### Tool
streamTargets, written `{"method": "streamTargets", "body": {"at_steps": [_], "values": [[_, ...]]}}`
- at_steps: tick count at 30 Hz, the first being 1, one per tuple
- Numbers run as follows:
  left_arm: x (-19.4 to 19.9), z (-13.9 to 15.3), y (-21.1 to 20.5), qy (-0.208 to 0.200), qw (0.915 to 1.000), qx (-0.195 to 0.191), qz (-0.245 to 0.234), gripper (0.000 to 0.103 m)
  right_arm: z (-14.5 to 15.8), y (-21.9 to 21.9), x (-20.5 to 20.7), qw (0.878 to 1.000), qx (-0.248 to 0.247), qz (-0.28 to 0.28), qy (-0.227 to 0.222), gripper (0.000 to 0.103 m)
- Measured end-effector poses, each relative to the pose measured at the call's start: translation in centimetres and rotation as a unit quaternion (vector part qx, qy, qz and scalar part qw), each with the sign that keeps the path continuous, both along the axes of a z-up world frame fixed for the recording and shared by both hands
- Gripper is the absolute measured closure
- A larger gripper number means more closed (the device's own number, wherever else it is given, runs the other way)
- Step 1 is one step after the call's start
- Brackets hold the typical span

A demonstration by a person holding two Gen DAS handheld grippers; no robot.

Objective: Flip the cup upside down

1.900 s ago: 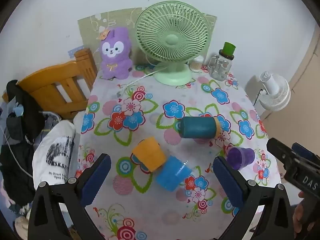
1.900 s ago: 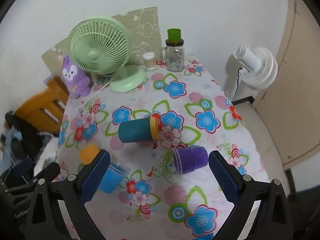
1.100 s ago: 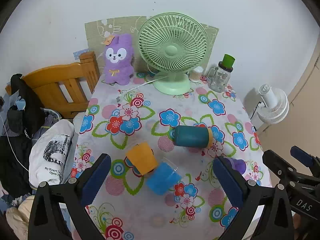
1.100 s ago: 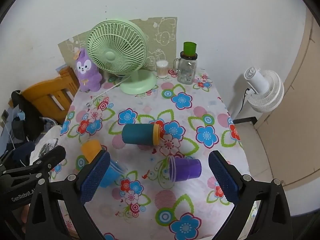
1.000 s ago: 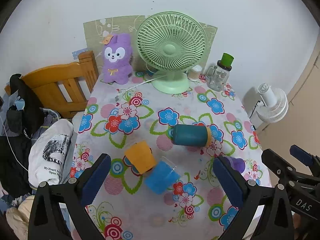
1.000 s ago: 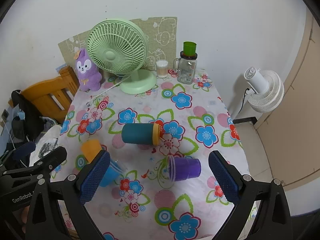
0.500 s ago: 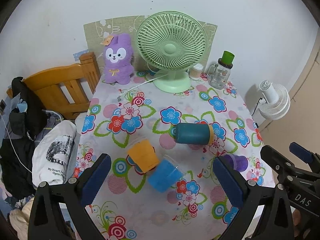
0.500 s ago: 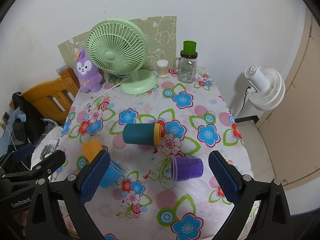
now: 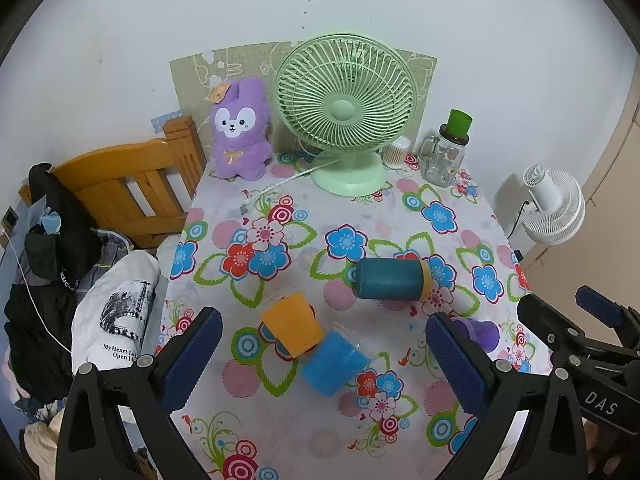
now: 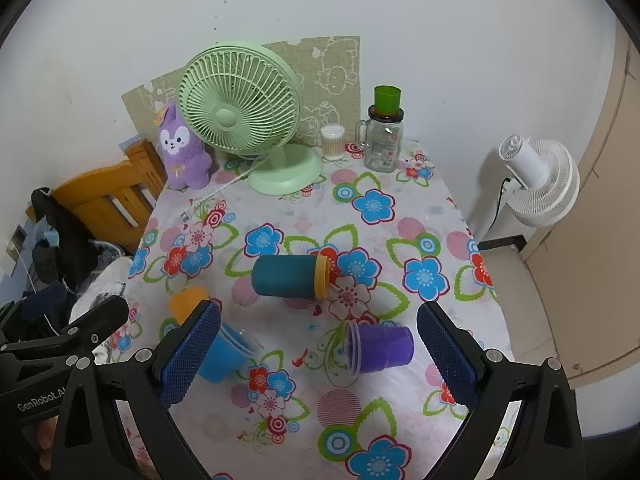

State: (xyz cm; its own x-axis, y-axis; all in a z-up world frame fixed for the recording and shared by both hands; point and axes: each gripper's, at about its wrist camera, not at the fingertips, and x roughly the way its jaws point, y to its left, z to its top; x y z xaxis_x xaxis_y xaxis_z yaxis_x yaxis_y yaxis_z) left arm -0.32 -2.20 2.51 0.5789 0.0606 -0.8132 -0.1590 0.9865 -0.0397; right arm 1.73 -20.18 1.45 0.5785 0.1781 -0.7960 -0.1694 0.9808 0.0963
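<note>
L gripper [image 9: 324, 354] + R gripper [image 10: 318, 352] agape above cups [image 10: 380, 348]

At the back of your floral worktop [image 9: 352, 216] stand a green fan [image 9: 346, 114], a purple plush bunny [image 9: 240, 130] and a glass jar [image 9: 446, 156]. A wooden chair [image 9: 132, 184] sits left of it; a white fan [image 10: 538, 182] stands on the floor to the right.

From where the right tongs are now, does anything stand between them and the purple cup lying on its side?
Nothing visible does. The open right tongs hover above the purple plastic cup, with only bare flowered tablecloth around it.
</note>
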Motion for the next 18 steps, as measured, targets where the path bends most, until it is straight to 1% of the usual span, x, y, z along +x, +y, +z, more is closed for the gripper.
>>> {"method": "streamTargets", "body": {"at_steps": [14, 18], "values": [[0.8, -0.6, 0.0, 0.013, 0.9999, -0.001, 0.004, 0.0, -0.6, 0.2, 0.8, 1.0, -0.004, -0.007, 0.006, 0.003], [1.2, -1.2, 0.5, 0.02, 0.9998, -0.004, 0.008, 0.0, -0.9, 0.7, 1.3, 1.0, -0.006, -0.004, 0.009, 0.003]]}}
